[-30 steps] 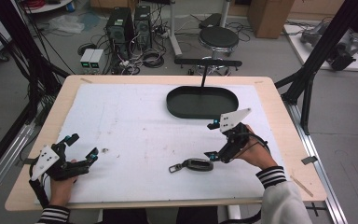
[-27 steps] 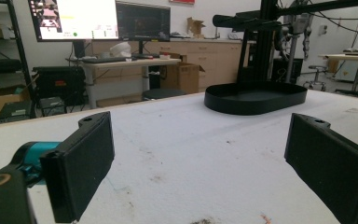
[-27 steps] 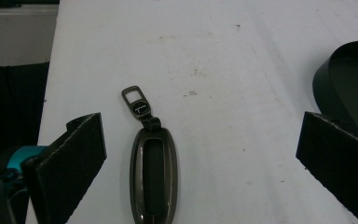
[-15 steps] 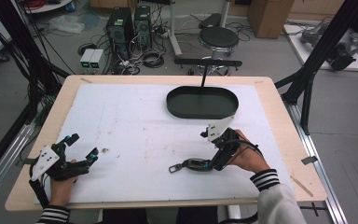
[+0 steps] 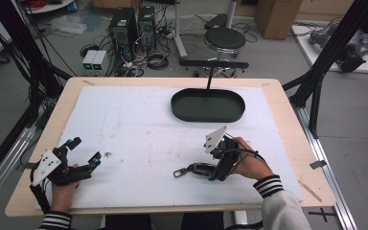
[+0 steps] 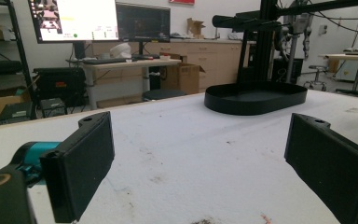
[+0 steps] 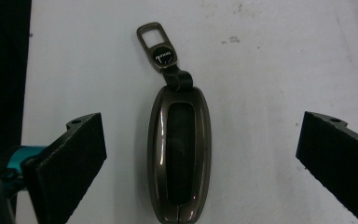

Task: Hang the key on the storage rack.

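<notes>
A dark brown key fob (image 7: pixel 179 154) with a metal clasp (image 7: pixel 157 46) lies flat on the white mat, near the table's front edge in the high view (image 5: pixel 196 169). My right gripper (image 5: pixel 214 171) hovers right over it, open, its two pads standing well apart on either side of the fob (image 7: pixel 200 168) without touching it. My left gripper (image 5: pixel 84 152) rests at the front left of the table, open with nothing between its pads (image 6: pixel 200 163). A black oval tray (image 5: pixel 208 106) sits at the back right, seen ahead in the left gripper view (image 6: pixel 255 99).
A black T-shaped stand (image 5: pixel 213 64) rises behind the tray. Small dark specks (image 5: pixel 108 154) mark the mat near the left gripper. The mat's centre is bare white surface. Computers, cables and a stool lie on the floor beyond the table's far edge.
My right gripper has dropped and slid left toward the front, coming down over the key fob. The left gripper and the fob have stayed in place.
</notes>
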### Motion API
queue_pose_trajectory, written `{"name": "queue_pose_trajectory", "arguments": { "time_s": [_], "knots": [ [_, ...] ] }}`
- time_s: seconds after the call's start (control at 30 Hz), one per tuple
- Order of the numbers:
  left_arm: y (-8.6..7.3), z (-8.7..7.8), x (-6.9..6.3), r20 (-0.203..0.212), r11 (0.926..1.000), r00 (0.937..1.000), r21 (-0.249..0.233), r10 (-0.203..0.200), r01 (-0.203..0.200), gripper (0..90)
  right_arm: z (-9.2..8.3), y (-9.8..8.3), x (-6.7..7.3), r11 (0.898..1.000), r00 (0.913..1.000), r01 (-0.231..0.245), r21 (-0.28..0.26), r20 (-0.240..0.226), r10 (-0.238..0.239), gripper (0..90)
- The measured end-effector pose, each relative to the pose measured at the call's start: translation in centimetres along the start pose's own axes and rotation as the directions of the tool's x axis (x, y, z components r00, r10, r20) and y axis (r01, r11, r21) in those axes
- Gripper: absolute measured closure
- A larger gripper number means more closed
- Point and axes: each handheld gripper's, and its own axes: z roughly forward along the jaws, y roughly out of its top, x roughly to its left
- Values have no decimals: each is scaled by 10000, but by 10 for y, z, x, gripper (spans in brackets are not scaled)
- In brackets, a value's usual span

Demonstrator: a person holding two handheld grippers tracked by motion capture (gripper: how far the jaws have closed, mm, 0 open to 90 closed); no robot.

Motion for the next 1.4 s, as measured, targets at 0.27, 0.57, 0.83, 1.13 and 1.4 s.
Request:
{"name": "queue_pose_trajectory", "arguments": {
  "time_s": [0.27,0.57,0.83,1.13,1.4],
  "knots": [
    [0,0,0,-6,10000,10000,1,4,-4,86,9,1,1,9982,9997,206,570,-161,-197,5],
    [0,0,0,14,10000,10000,0,32,-32,86,17,1,1,9940,9975,-17,1093,-696,93,41],
    [0,0,0,11,10000,10000,1,26,-26,86,23,2,0,9884,9947,-310,1486,-920,450,76],
    [0,0,0,3,10000,10000,-3,22,-22,86,27,8,-1,9840,9893,-62,1783,-1426,320,227],
    [0,0,0,-2,10000,10000,-17,-11,11,86,27,10,-1,9769,9899,-64,2135,-1367,363,271]
  ]
}}
